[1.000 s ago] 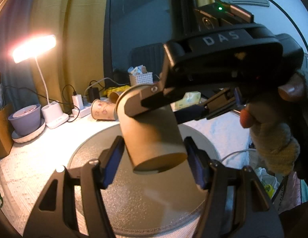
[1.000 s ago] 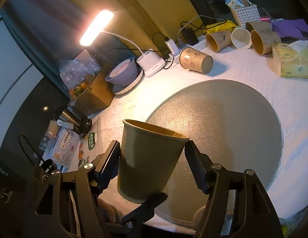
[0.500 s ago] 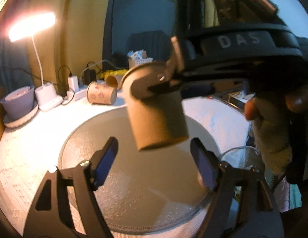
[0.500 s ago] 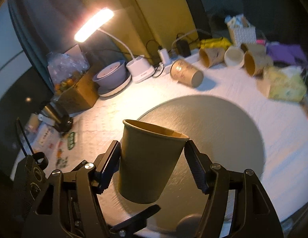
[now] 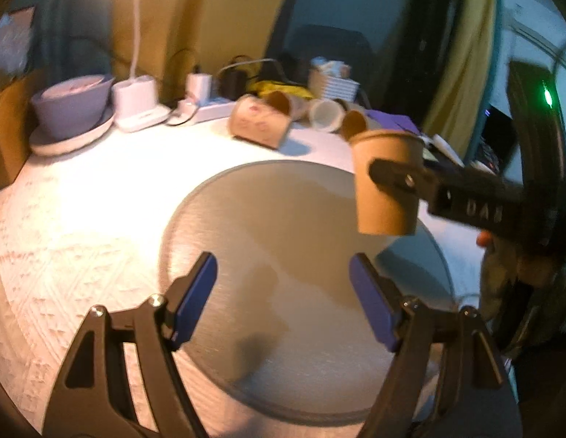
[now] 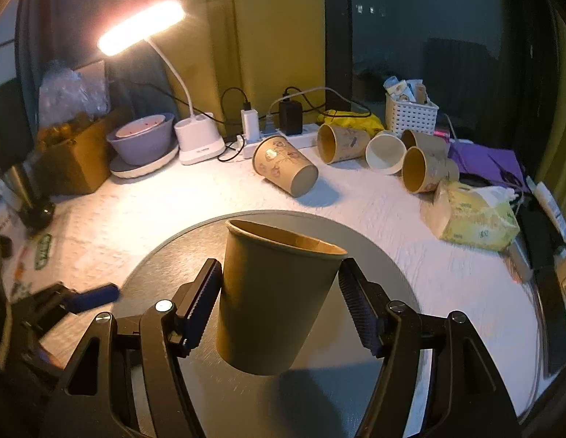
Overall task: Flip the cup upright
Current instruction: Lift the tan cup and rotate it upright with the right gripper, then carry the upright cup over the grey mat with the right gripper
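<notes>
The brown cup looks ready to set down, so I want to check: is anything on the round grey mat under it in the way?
Nothing visible. The brown cup hangs mouth-up in the right gripper above bare round grey mat. The left gripper is open, off to one side.

Room was dim; the only strong source was the desk lamp [image 6: 141,27] at upper left, warm and blown out to glare in both views. It washed out the white bench [image 6: 195,197] nearest it. The cup [image 6: 272,292] threw a soft shadow onto the round mat [image 6: 377,266] below. Left wrist view was motion-blurred throughout, background smeared, lamp clipped at the top edge. Right wrist view was sharper, slight blur at left. Heavy fisheye bending and dark vignette at corners.
</notes>
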The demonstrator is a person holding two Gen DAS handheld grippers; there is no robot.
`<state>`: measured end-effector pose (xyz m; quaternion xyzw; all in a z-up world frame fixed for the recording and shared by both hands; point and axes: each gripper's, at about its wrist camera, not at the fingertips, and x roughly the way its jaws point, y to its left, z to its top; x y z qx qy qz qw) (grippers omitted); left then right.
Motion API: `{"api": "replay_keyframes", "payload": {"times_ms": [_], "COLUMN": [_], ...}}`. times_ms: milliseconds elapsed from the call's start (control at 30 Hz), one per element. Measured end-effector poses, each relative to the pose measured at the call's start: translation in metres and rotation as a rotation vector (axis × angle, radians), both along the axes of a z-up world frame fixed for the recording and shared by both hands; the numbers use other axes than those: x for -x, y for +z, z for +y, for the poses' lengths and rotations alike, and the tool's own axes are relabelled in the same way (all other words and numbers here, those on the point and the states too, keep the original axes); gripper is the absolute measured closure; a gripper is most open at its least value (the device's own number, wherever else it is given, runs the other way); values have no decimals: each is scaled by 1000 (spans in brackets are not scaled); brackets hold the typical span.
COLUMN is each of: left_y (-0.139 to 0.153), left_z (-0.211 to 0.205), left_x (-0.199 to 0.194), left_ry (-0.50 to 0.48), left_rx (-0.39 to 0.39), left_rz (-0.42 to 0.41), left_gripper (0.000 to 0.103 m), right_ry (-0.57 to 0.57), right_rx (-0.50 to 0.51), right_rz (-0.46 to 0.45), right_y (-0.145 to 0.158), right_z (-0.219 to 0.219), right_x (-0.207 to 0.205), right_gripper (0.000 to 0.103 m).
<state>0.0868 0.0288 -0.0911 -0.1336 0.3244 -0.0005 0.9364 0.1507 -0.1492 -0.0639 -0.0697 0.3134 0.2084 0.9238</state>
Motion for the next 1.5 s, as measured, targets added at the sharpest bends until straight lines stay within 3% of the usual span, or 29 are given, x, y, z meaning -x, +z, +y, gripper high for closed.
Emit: {"api": "replay_keyframes", "payload": {"times_ms": [267,500,833,1133,1267,1500], "left_y": [-6,-13,-7,-5,-3,-4], "left_z": [35,39,35,28,28,43], "left_x": [-16,-21,-14,-7,-5,-11], "left_ry": [83,91,86,74,84,109], "left_rx": [61,87,104,96,103,129], "left_rz": [39,55,42,35,23,25], "left_gripper": [27,27,27,27,27,27], "right_ry": [4,-26,-35,-35,24,257], "right_rx": [56,108,169,155,165,348], "right_rz": [-49,-118,-95,-102,-87,7], "right_y": [-12,-19,-34,-36,-26,-8], "right_z": [17,27,30,22,28,73], "right_x": [-23,-13,2,25,23,-25], "right_gripper": [33,33,33,35,35,35]}}
